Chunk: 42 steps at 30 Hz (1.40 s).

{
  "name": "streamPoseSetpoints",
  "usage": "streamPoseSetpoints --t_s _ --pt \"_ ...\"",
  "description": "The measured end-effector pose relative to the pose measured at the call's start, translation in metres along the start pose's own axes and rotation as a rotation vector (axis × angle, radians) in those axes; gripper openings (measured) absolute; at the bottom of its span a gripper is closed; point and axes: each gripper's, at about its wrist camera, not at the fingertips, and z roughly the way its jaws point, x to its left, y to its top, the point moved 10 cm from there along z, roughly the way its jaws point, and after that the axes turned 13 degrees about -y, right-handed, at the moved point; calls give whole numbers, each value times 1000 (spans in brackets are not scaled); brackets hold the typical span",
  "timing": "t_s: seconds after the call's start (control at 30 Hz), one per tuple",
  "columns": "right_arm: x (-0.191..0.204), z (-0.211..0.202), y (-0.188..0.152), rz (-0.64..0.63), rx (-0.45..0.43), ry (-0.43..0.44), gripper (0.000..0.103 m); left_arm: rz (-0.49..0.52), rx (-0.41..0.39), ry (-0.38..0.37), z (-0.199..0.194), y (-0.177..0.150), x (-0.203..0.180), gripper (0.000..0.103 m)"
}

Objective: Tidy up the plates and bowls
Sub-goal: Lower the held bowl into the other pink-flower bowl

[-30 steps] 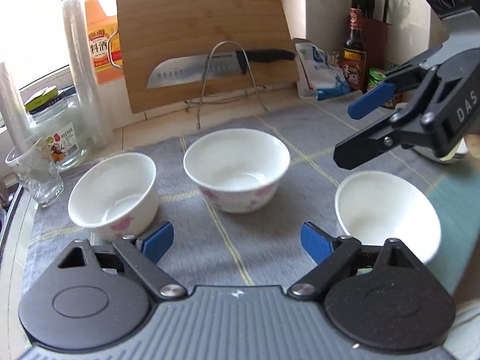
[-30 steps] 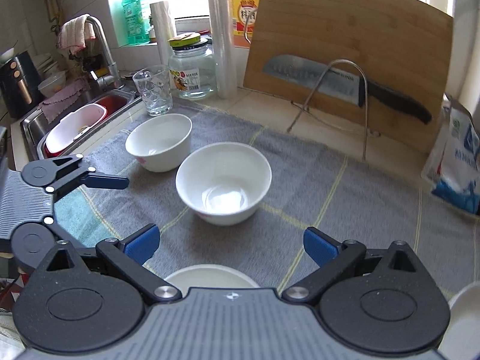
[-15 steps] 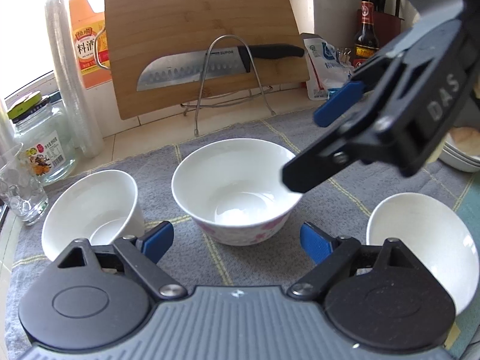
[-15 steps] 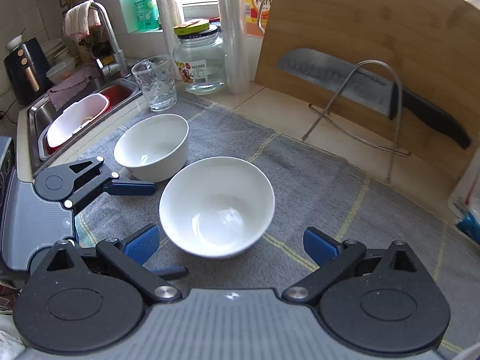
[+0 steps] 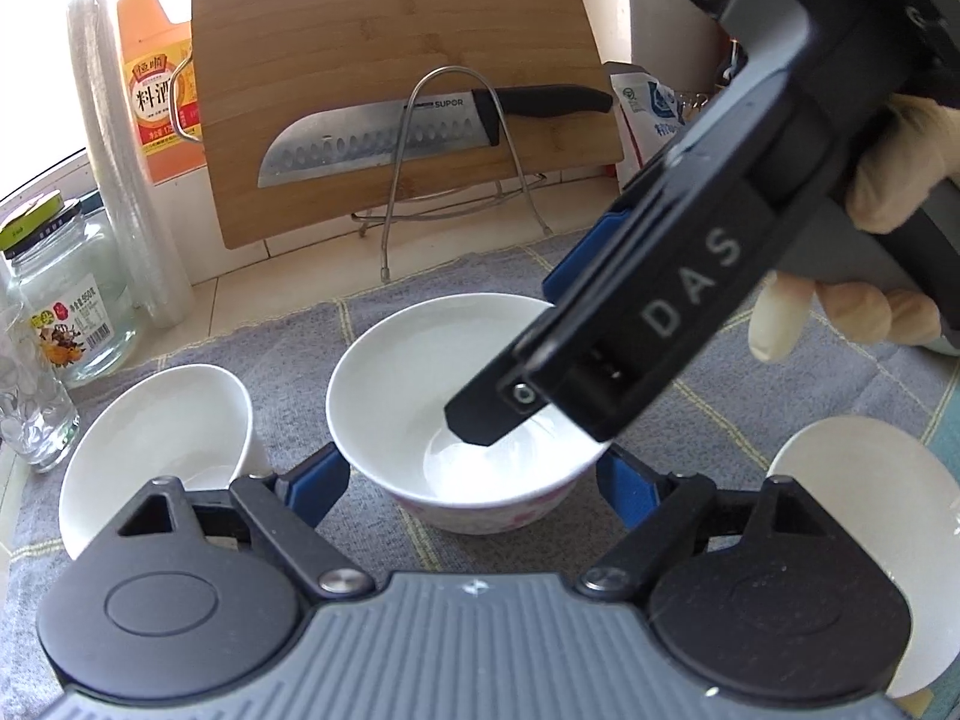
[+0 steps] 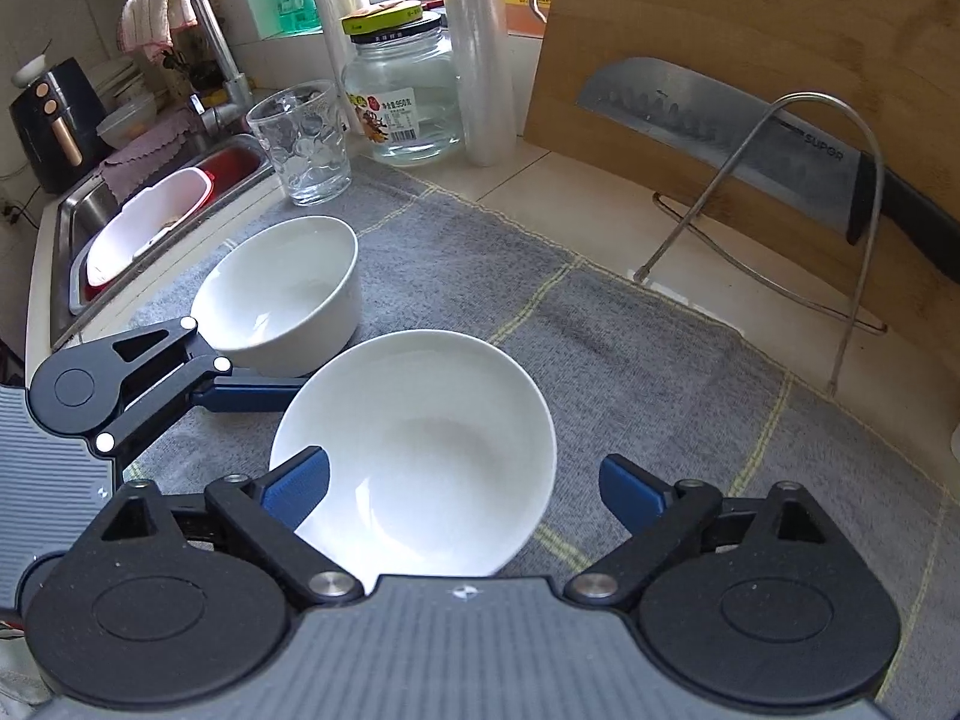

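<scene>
The white floral-banded ceramic bowl (image 5: 474, 420) is set mid-surface on the grey cloth (image 6: 630, 372), bracketed by the open left tongs (image 5: 474, 480), while the open right tongs (image 6: 462, 486) straddle its right rim from above.

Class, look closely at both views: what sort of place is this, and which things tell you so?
Most likely a home kitchen counter. A sink with a tap sits at one end, a knife rests against a wooden cutting board, and white bowls stand on a grey mat.
</scene>
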Motion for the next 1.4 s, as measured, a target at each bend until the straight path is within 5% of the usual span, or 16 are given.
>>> streamPoseSetpoints --t_s 0.53,1.4 --pt "3 11 6 30 18 68 78 -6 -3 -3 0 0 0 88" --pt "1 -43 5 69 -35 70 78 7 -29 -46 -32 18 -23 88"
